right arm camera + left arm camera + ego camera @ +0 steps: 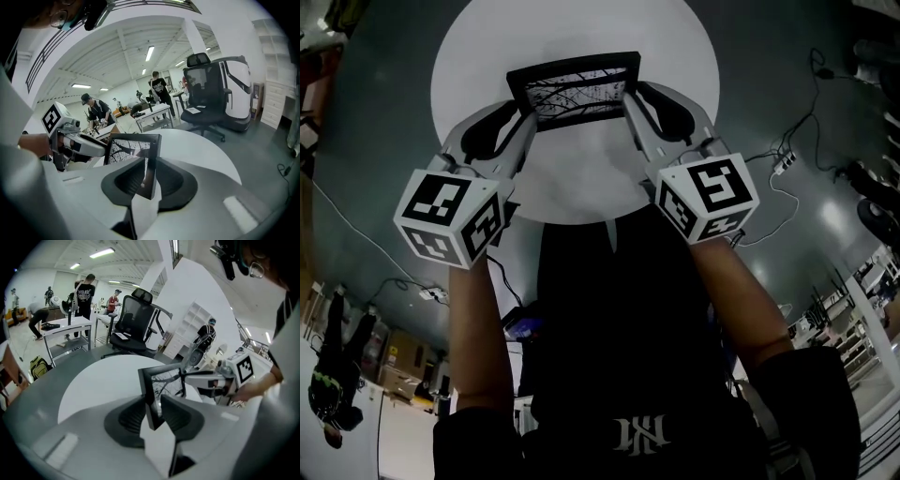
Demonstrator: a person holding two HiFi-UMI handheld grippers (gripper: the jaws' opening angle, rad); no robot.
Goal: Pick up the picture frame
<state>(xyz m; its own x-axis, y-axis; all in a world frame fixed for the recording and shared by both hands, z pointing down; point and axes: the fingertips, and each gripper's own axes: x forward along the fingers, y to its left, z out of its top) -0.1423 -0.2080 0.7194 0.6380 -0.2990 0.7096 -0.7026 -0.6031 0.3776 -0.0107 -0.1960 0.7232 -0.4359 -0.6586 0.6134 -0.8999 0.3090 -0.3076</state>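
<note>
A black picture frame point(575, 92) with a branch print hangs above the round white table point(487, 47), held from both sides. My left gripper point(521, 111) is shut on the frame's left edge, which stands between the jaws in the left gripper view point(151, 399). My right gripper point(635, 101) is shut on its right edge, seen in the right gripper view point(149, 164). Each gripper view also shows the other gripper across the frame: the right gripper point(220, 378) and the left gripper point(70, 140).
A black office chair point(133, 322) stands beyond the table, with a white desk point(65, 329) and several people behind it. Cables and a power strip point(783, 164) lie on the grey floor to the right. A second chair point(208, 89) is near the table.
</note>
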